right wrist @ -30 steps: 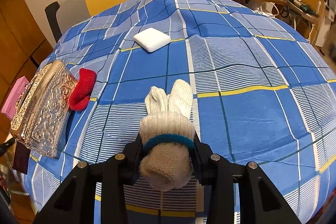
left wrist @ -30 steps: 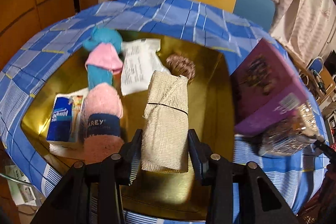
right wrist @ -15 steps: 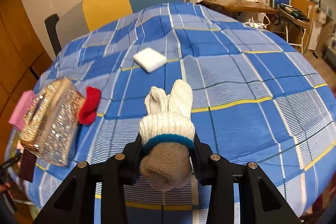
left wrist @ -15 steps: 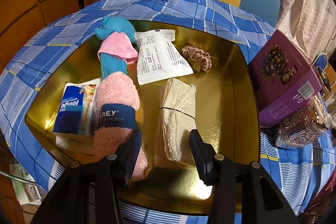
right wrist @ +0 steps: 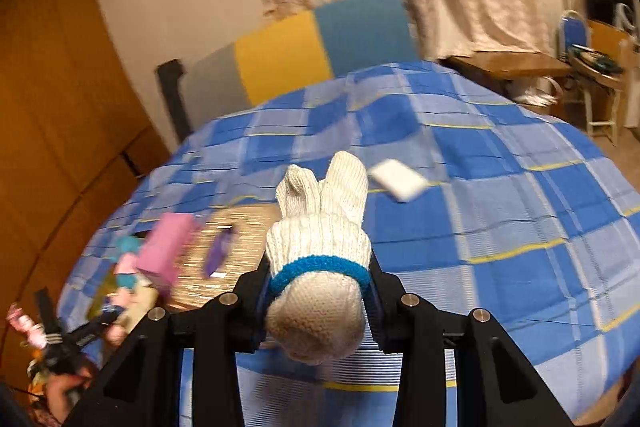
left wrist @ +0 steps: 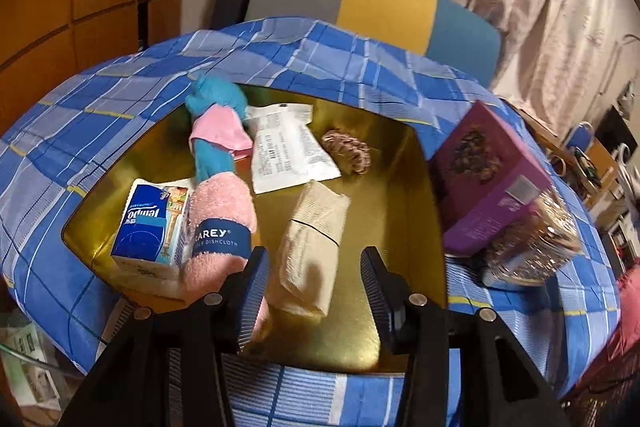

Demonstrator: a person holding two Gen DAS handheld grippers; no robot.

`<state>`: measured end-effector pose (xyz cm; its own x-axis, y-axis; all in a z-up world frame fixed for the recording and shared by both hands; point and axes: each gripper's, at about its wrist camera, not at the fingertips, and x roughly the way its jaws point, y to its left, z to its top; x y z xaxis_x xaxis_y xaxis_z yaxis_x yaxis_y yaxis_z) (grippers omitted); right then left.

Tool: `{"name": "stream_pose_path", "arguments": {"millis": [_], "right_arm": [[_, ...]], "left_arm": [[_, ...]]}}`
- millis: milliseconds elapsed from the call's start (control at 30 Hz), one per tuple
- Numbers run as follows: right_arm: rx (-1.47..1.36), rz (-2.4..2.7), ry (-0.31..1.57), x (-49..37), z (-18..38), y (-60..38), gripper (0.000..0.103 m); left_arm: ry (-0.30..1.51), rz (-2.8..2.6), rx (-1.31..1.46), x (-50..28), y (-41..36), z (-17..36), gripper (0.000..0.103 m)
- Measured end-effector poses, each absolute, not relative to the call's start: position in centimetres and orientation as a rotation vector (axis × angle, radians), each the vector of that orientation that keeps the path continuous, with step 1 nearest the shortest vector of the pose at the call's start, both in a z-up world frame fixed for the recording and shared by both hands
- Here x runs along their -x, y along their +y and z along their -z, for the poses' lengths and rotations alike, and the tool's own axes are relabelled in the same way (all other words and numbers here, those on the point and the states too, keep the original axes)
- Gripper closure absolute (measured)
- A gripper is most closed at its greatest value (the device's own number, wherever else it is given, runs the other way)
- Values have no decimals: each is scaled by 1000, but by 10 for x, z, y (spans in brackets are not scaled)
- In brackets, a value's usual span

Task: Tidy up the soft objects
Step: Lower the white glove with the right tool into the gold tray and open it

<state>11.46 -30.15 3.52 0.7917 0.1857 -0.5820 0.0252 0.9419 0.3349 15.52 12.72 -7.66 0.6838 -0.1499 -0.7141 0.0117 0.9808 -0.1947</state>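
- Done: the gold tray (left wrist: 424, 195) near the bench's left edge holds the beige cloth roll (left wrist: 310, 247), pink dishcloth (left wrist: 220, 227) and others.
- The left tool (left wrist: 312, 283) hangs spread above the roll.
- Left: the right tool (right wrist: 318, 291) pinches a white glove (right wrist: 320, 227); a white pad (right wrist: 398, 181) lies mid-bench.

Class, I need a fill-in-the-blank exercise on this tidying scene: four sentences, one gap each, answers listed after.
1. The right gripper is shut on a white knitted ____ with a blue cuff.
2. The left gripper is ____, holding nothing.
3. The beige mesh cloth lies inside the ____ box.
4. The band on the pink dishcloth is coloured ____.

Answers: glove; open; gold; navy blue
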Motion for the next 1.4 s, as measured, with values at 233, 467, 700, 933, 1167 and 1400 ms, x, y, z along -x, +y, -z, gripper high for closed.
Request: {"name": "stream_pose_path", "arguments": {"millis": [233,467,700,933,1167,1400], "right_arm": [[-311,-285,651,-126,-57,-204,63],[-261,-462,689,-141,-60,-106,63],[-262,-504,811,-174,-15,-34,63],[-191,-443,866,-214,19,17,63],[-91,-319,880,-249,42,45,63],[21,-182,900,-276,61,58,57]], "left_arm": [[802,146,149,-134,125,74,55],[792,130,202,-123,142,78,55],[764,97,265,-111,158,76,55],[731,64,334,-108,176,69,55],[706,32,357,-108,191,69,55],[698,20,367,-108,197,70,55]]}}
